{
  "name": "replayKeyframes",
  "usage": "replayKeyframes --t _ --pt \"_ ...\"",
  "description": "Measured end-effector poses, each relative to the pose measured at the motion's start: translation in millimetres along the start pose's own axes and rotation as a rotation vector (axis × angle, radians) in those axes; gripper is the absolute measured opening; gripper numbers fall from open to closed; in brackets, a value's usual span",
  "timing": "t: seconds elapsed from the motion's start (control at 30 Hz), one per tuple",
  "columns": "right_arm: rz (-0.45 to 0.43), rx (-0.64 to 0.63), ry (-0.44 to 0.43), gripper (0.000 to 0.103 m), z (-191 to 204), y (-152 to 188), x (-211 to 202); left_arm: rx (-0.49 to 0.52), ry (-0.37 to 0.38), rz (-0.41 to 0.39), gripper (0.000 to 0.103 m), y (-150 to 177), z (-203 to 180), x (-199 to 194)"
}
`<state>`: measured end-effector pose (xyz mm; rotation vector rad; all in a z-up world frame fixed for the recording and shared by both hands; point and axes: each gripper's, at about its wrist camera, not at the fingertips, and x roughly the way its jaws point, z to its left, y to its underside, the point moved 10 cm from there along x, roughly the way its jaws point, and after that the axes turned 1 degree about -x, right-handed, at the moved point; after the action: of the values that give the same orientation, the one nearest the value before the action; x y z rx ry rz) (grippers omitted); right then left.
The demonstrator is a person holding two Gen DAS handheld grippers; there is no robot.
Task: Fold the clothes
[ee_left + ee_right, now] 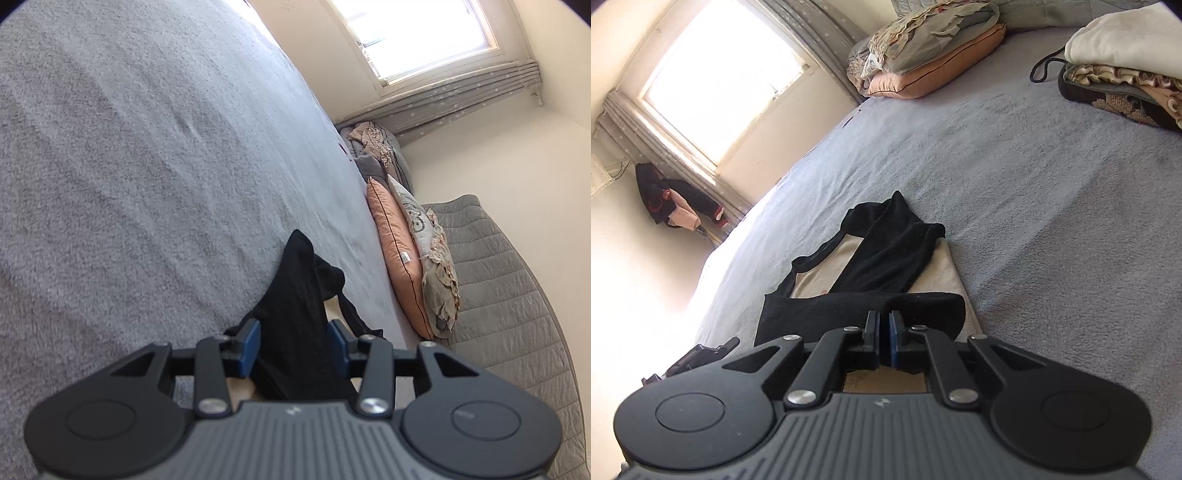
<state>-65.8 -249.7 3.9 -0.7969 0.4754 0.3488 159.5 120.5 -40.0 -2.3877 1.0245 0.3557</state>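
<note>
A black and cream garment [886, 258] lies on the grey bed cover [1034, 206], with a black sleeve folded across its cream body. My right gripper [885, 334] is shut on the garment's near black edge. In the left wrist view my left gripper [294, 343] has its blue pads [252, 339] spread apart, with black cloth of the garment [295, 295] running between them. The pads do not press the cloth.
Pillows [923, 51] and bedding are piled at the head of the bed, also seen in the left wrist view [402, 258]. A stack of folded clothes [1123, 74] sits at the far right. A window [720, 77] and hanging clothes [676, 199] are on the left wall.
</note>
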Motion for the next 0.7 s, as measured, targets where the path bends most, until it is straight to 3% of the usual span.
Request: replayKeyframes --t 0.17,0.27,0.4,0.5,0.7 --pt "0.022 -0.072 0.149 0.006 -23 19 14 -0.004 -0.021 -0.036 0.042 -13 4 -10" --pt "0.031 -0.114 0.152 0.006 -20 28 16 0.008 0.021 -0.055 0.042 -18 -5 -15" --pt "-0.013 -0.119 0.153 0.007 -21 22 11 0.079 0.045 0.008 0.042 4 -21 0" --pt "-0.078 -0.115 0.148 0.007 -19 9 0 0.102 0.005 0.042 0.043 18 -17 13" --pt "-0.021 -0.11 0.188 0.007 -29 26 3 0.106 -0.054 0.044 0.038 14 -5 11"
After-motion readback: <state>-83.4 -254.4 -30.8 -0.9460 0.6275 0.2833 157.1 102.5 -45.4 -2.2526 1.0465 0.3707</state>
